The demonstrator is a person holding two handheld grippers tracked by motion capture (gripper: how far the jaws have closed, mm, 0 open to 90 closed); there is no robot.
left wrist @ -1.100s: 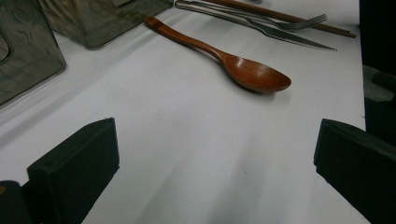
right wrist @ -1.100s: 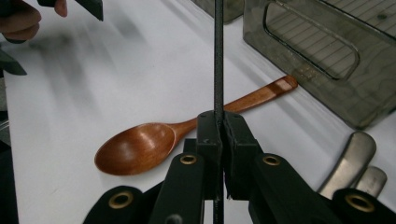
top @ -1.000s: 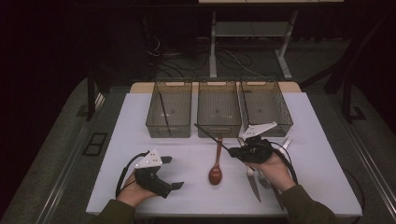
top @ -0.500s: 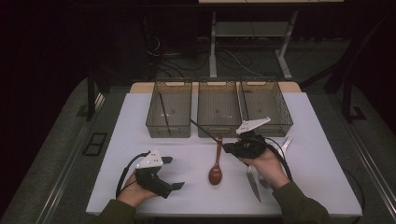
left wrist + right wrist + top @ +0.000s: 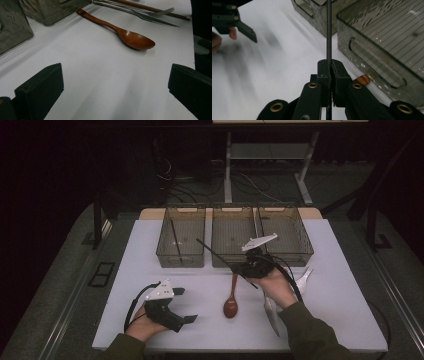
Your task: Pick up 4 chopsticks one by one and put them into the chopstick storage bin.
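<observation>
My right gripper (image 5: 246,268) is shut on a thin black chopstick (image 5: 215,252), held a little above the table in front of the middle bin (image 5: 231,215). In the right gripper view the chopstick (image 5: 328,30) stands straight up out of the closed pads of my right gripper (image 5: 331,67), with the bin's wall (image 5: 384,65) to its right. My left gripper (image 5: 186,305) rests open on the white table (image 5: 330,250) at the front left. Its jaws (image 5: 115,87) stand wide with nothing between them. A wooden spoon (image 5: 231,302) (image 5: 130,37) lies between the two hands.
Three clear bins stand in a row at the back: left (image 5: 165,252), middle and right (image 5: 302,251). Another black stick (image 5: 175,240) lies in the left bin. Silver cutlery (image 5: 272,315) lies by my right forearm; a fork (image 5: 150,11) and a knife (image 5: 155,20) lie beyond the spoon.
My right hand has carried the chopstick to the left and farther back, toward the bins, rising slightly. The left hand has stayed where it was.
</observation>
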